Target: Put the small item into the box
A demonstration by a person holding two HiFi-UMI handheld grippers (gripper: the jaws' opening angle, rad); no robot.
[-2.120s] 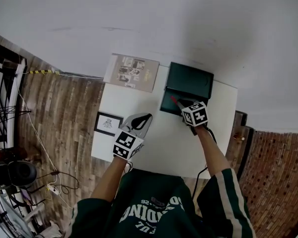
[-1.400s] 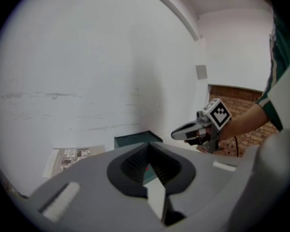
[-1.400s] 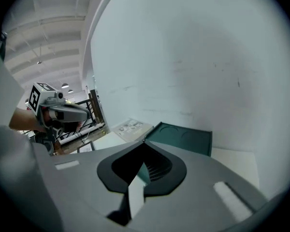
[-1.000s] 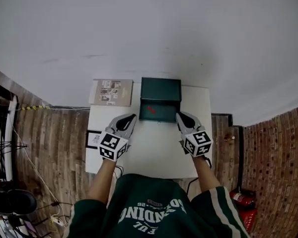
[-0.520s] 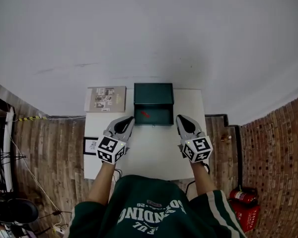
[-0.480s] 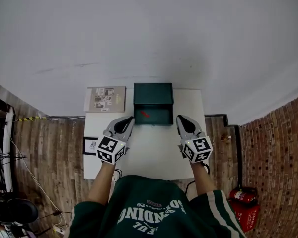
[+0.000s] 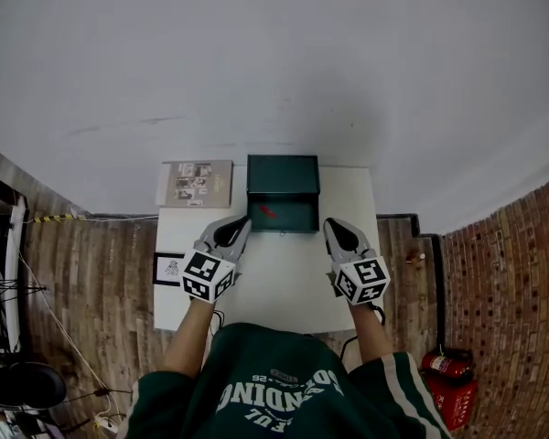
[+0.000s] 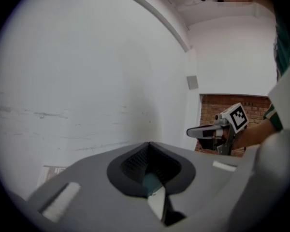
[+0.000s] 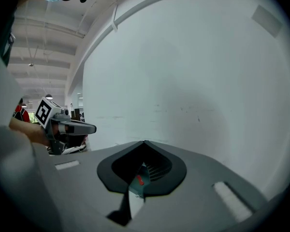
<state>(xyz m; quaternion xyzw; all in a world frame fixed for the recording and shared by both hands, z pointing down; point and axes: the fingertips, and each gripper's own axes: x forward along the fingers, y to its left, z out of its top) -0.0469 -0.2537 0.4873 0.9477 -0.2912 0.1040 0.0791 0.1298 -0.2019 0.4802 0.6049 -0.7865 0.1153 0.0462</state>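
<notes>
A dark green box [image 7: 283, 210] stands open at the back of the white table [image 7: 284, 282], its lid raised behind it. Inside it lies a small red item [image 7: 267, 211], left of the middle. My left gripper [image 7: 239, 226] hovers just off the box's front left corner, shut and with nothing in it. My right gripper [image 7: 335, 230] is shut and empty too, off the front right corner. The right gripper view shows the red item [image 9: 140, 181] through the gap under the joined jaws. The left gripper view shows only a sliver of the box [image 8: 150, 181].
A printed booklet [image 7: 195, 183] lies on the table's back left corner. A framed picture [image 7: 167, 268] sits on the wooden floor to the left, and a red fire extinguisher [image 7: 453, 387] to the lower right. A white wall rises behind the table.
My right gripper has come back out of the box, and the red item stays inside. Both grippers now sit level in front of the box, hardly moved in the last half second.
</notes>
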